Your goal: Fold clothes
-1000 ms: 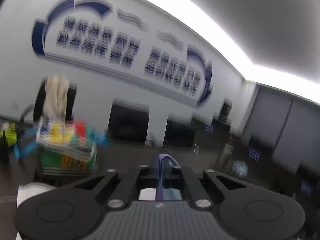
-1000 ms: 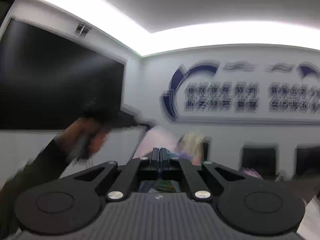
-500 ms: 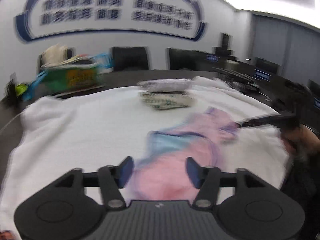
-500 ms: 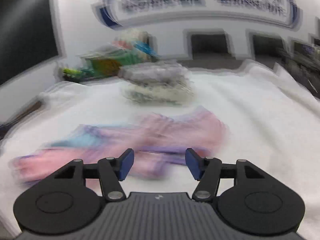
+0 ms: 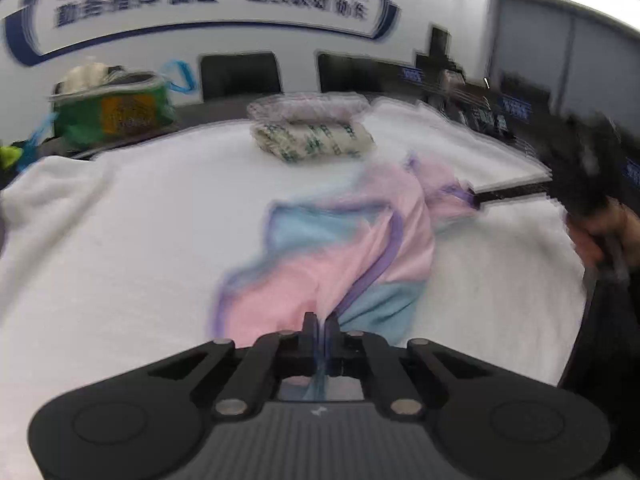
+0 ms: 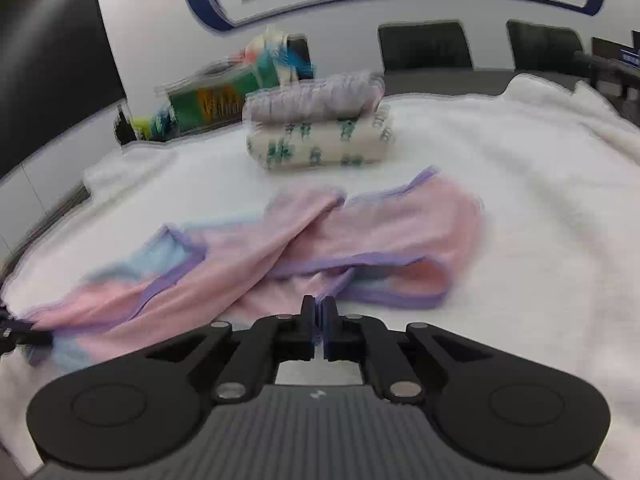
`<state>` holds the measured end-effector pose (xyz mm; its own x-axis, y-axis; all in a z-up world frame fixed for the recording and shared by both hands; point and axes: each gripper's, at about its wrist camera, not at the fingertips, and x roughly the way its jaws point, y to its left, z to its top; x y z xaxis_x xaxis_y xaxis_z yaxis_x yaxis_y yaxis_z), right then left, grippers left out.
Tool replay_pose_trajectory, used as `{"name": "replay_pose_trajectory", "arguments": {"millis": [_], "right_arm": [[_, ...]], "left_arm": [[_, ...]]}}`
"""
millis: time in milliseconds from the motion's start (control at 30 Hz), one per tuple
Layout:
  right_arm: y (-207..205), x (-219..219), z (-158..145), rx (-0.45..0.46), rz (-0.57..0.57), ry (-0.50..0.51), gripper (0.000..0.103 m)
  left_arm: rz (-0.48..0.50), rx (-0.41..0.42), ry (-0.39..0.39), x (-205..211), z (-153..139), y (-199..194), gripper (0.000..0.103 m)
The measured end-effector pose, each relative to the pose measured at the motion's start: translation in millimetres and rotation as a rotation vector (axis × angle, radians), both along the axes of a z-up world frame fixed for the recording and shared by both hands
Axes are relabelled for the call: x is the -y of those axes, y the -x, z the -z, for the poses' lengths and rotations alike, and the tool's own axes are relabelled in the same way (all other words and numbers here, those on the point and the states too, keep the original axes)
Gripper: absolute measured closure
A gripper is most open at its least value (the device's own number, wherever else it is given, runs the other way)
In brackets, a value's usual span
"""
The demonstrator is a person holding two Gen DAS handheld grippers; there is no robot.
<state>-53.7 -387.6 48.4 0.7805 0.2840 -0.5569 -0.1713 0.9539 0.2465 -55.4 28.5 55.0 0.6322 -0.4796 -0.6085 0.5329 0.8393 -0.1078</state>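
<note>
Pink-and-blue knit garment (image 5: 332, 256) with purple trim is lying crumpled on the white blanket (image 5: 120, 248), stretching away from the left gripper (image 5: 319, 326). Its jaws are pressed together, pinching a hem of the garment right at the tips. Cloth looks thin, light and floppy, so it is likely draping and bunching rather than holding shape; the bound purple edges or corners seem the firmest hold. Ahead of the tool, two folded garments (image 5: 312, 128) are sitting stacked, well apart from the pink one. Ahead-left, a green bag (image 5: 112, 114) is standing past the blanket edge. Off to the right, the other tool's fingers are gripping the far end; view is blurred there.

Right wrist view: right gripper (image 6: 319, 312) is closed too, nipping purple trim of the same garment (image 6: 360, 236), which is spreading ahead and to the left of it. Folded stack (image 6: 320, 136) is sitting straight ahead, green bag (image 6: 212, 102) beyond-left, dark chairs (image 6: 424, 46) behind. Nothing is blocking the fold; the stack looks far enough away.
</note>
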Motion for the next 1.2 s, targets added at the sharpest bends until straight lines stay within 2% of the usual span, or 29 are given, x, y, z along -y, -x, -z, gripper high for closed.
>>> {"name": "replay_pose_trajectory", "arguments": {"millis": [67,133,200,233,267,300,333,367,433,467,533,633,667,700,733,767,800,867,933,967,1033,1100,1133,1200], "right_arm": [[39.2,20.6,-21.1,0.051,0.005,0.008,0.101],[76.0,33.4,-28.5,0.068,0.030,0.046,0.101],[102.3,38.3,-27.4,0.044,0.065,0.101,0.099],[108.7,38.9,-24.6,0.015,0.065,0.120,0.097],[111.9,38.0,-25.4,0.008,0.059,0.136,0.095],[112.8,34.9,-30.6,0.037,0.055,0.146,0.093],[108.5,26.8,-38.8,0.088,0.021,0.142,0.087],[100.8,14.1,-47.6,0.128,-0.047,0.138,0.081],[70.4,-25.4,-58.4,0.176,-0.209,0.152,0.048],[46.8,-50.9,-61.4,0.192,-0.309,0.166,0.045],[0.5,-106.4,-62.2,0.187,-0.477,0.196,0.045],[-94.8,-179.5,-32.9,0.021,-0.583,0.271,0.045],[-122.3,-194.9,-22.3,-0.048,-0.589,0.272,0.045],[-142.9,-203.5,-12.3,-0.115,-0.602,0.259,0.050],[-162.1,-211.0,-2.4,-0.181,-0.618,0.244,0.076],[-172.9,-215.5,4.4,-0.232,-0.638,0.232,0.099],[-174.3,-218.7,5.1,-0.231,-0.650,0.233,0.101],[-152.9,-221.1,-10.4,-0.067,-0.720,0.252,0.101],[-137.6,-225.2,-27.3,0.090,-0.771,0.227,0.101],[-139.2,-231.0,-29.7,0.124,-0.775,0.210,0.101],[-149.9,-249.8,-19.0,0.116,-0.813,0.231,0.098],[-161.8,-265.7,-3.0,0.041,-0.818,0.294,0.093],[-163.5,-263.0,-1.7,0.028,-0.794,0.315,0.093],[-167.0,-257.6,1.0,0.001,-0.746,0.355,0.091]], "left_arm": [[-0.023,-0.014,0.047,-17.5,-10.7,7.0,0.102],[0.002,-0.062,0.081,-21.4,-5.7,20.8,0.101],[0.052,-0.096,0.094,-17.6,4.6,37.6,0.094],[0.045,-0.099,0.126,-20.5,8.9,42.7,0.090],[0.024,-0.100,0.160,-27.3,9.9,44.6,0.071],[-0.021,-0.093,0.181,-34.6,10.3,45.0,0.047],[-0.108,-0.069,0.179,-42.8,9.4,42.9,0.037],[-0.196,-0.044,0.176,-51.1,8.6,40.7,0.035],[-0.344,-0.041,0.150,-59.1,11.2,29.9,0.036],[-0.385,-0.047,0.136,-58.8,13.6,24.0,0.036],[-0.355,-0.042,0.116,-48.2,18.6,16.8,0.037],[-0.276,0.009,0.057,-23.9,27.3,8.7,0.039],[-0.281,-0.016,0.044,-19.2,32.0,3.2,0.068],[-0.287,-0.049,0.051,-16.8,36.6,-0.1,0.100],[-0.296,-0.071,0.064,-16.3,40.5,-3.1,0.099],[-0.312,-0.066,0.087,-20.6,41.3,-3.1,0.100],[-0.340,-0.051,0.109,-28.3,37.4,1.2,0.100],[-0.402,-0.019,0.181,-53.3,19.7,14.0,0.101],[-0.490,0.028,0.169,-71.7,6.1,25.1,0.101],[-0.539,0.039,0.140,-78.4,4.3,26.7,0.100],[-0.630,-0.005,0.052,-85.8,14.2,17.0,0.096],[-0.715,-0.031,-0.017,-85.2,24.0,9.7,0.082],[-0.742,-0.022,-0.033,-84.2,24.8,9.2,0.080],[-0.731,0.036,-0.003,-81.4,14.0,13.7,0.070]]}}
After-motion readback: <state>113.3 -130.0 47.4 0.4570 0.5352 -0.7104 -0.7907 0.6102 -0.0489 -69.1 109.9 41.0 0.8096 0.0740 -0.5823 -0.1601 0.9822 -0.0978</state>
